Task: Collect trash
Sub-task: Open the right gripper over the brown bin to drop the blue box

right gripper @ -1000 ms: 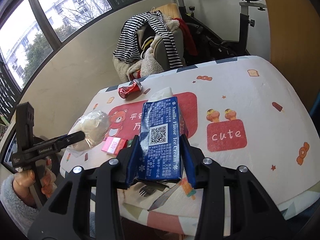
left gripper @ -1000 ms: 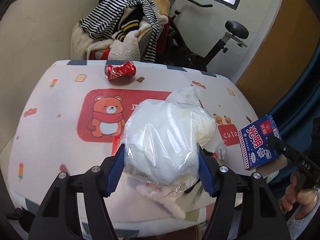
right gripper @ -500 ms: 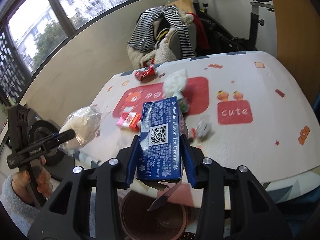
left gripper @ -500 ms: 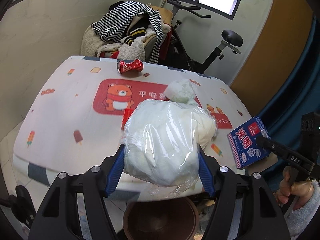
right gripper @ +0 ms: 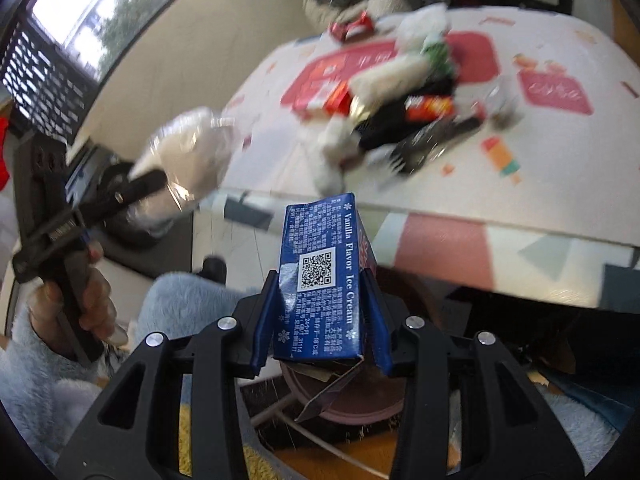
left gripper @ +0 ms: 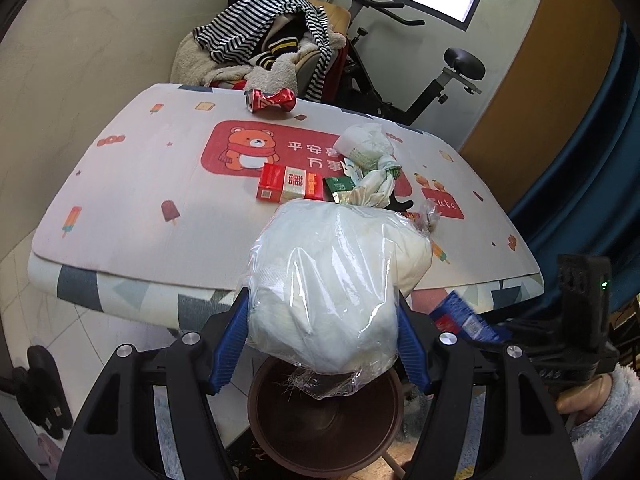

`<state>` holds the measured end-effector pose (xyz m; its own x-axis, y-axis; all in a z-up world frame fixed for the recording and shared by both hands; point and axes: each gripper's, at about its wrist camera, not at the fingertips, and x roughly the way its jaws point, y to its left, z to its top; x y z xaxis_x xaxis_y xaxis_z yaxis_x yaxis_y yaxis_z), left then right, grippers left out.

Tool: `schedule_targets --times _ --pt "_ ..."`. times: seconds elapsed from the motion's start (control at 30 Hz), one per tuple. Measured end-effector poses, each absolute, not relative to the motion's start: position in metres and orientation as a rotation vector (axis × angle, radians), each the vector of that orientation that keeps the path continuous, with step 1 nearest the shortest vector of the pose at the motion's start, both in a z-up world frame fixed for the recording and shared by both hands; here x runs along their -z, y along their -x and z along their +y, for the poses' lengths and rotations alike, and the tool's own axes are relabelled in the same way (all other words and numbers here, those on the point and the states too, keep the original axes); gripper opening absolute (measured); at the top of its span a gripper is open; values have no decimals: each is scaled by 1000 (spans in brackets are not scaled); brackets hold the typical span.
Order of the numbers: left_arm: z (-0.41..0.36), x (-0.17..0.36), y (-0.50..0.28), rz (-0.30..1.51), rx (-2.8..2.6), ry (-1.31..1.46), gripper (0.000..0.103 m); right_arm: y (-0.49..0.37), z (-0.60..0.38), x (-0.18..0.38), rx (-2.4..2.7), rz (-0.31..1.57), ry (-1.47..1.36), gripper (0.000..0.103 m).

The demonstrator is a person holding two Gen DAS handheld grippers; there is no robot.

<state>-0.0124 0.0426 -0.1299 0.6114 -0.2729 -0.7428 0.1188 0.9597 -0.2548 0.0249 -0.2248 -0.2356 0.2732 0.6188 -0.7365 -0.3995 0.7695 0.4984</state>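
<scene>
Left gripper (left gripper: 323,344) is clamped on the bag (left gripper: 332,292), a clear crinkled plastic wrap round soft white wadding, bulging past both blue pads; the bin (left gripper: 326,420) lies directly below it, off the near edge of the table (left gripper: 132,208), so release should be a straight drop. Right gripper (right gripper: 320,320) is closed on the carton (right gripper: 324,280), a stiff blue ice-cream box with printed text and a QR label; its long axis runs along the fingers, tilted forward and down; its torn lower flap hangs over the bin rim (seen partly, behind the box). Judgement: both loads sit above the bin mouth, the bag more centrally; neither is yet let go.

Bin is round, dark brown, smooth-walled, apparently near empty. Remaining on the table: a crushed red can (left gripper: 271,100) at the far edge, a red-and-white pack (left gripper: 290,188), and a heap of wrappers (left gripper: 368,168) beside it; all well apart from either gripper.
</scene>
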Motion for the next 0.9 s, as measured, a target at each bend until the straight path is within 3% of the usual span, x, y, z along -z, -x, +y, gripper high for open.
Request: schedule_targets --times 0.67,0.83,0.9 --pt "49 147 43 904 221 214 66 -37 -194 281 -638 1257 -207 46" --pt "45 151 50 912 225 186 66 -40 -187 288 -587 1285 -183 55" --pt "44 153 51 916 231 179 66 -40 -189 284 -567 1270 -175 72"
